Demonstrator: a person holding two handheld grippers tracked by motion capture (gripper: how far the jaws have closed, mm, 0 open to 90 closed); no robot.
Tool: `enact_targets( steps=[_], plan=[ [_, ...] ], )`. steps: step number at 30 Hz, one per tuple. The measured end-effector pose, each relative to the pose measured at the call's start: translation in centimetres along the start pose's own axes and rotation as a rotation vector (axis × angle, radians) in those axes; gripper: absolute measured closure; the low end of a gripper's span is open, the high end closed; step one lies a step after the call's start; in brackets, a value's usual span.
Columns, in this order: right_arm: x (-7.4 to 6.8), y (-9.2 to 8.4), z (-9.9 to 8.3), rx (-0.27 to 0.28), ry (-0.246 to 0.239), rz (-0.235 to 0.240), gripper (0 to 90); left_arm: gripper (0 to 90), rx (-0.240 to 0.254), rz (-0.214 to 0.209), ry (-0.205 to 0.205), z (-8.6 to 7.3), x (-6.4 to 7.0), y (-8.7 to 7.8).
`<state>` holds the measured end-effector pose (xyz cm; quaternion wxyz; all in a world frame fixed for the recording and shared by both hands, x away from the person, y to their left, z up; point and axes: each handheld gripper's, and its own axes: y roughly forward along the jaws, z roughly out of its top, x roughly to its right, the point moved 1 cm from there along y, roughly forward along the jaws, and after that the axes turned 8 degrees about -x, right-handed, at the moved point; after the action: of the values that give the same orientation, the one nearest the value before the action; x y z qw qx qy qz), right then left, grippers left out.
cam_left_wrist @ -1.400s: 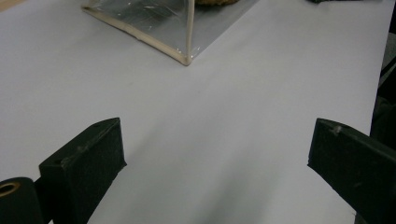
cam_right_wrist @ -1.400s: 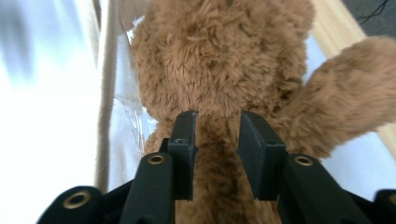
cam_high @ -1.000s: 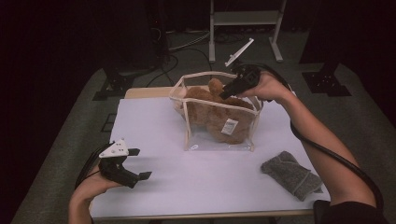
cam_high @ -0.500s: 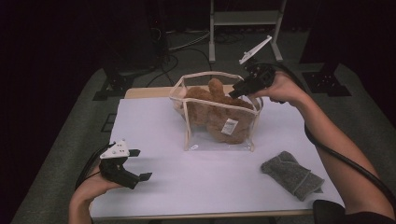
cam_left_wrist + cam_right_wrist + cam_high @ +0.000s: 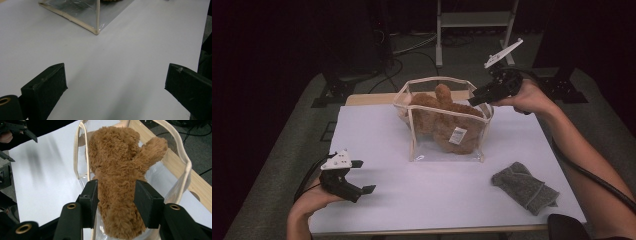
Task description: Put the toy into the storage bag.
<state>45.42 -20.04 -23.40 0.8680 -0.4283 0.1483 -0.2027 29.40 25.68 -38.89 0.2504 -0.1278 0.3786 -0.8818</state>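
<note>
A brown plush toy (image 5: 439, 120) lies inside a clear bag with cream trim (image 5: 447, 150) in the middle of the white table (image 5: 377, 130). My right gripper (image 5: 476, 99) hovers at the bag's right rim, pointing left at the toy. Its jaws have just been opening. In the right gripper view the plush toy (image 5: 120, 170) lies between and beyond the jaws of that gripper (image 5: 116, 192), and the pads do not press on it. My left gripper (image 5: 364, 176) rests open near the table's front left corner, holding nothing. The left gripper view shows my left gripper (image 5: 116, 75) wide apart, facing the bag's corner (image 5: 82, 12).
A folded grey cloth (image 5: 524, 187) lies at the front right of the table. A wooden strip (image 5: 367, 99) runs along the table's far edge. Dark floor, cables and a white stand (image 5: 472, 20) are behind it.
My right gripper has drawn back to the right and slightly up from over the bag, its jaws wider. The plush toy stays in the bag. The left gripper has not moved.
</note>
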Motion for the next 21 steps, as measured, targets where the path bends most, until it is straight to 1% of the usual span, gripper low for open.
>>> enact_targets(
  steps=[3, 5, 7, 14, 19, 21],
  plan=[
    [-0.1, -0.4, -0.5, 0.008, -0.004, -0.006, 52.7, 2.7, 0.000, 0.000, 0.000, 0.0, 0.0, 0.1],
    [-0.2, -0.8, -0.9, 0.020, 0.008, -0.003, 52.7, 2.7, -0.005, -0.002, 0.000, -0.1, -0.1, 0.1],
    [-0.2, -1.2, -1.3, 0.030, 0.005, -0.006, 52.6, 2.7, -0.007, -0.003, -0.004, -0.1, -0.1, 0.2],
    [-0.2, -2.5, -3.0, 0.048, 0.029, -0.019, 52.0, 2.7, -0.007, -0.005, -0.005, -0.1, -0.1, 0.3],
    [0.0, -3.2, -4.5, 0.062, 0.043, -0.027, 51.6, 2.7, -0.008, -0.007, -0.006, -0.2, -0.2, 0.3],
    [0.0, -3.3, -4.6, 0.063, 0.046, -0.027, 51.7, 2.7, -0.008, -0.007, -0.007, -0.2, -0.3, 0.3]
  ],
)
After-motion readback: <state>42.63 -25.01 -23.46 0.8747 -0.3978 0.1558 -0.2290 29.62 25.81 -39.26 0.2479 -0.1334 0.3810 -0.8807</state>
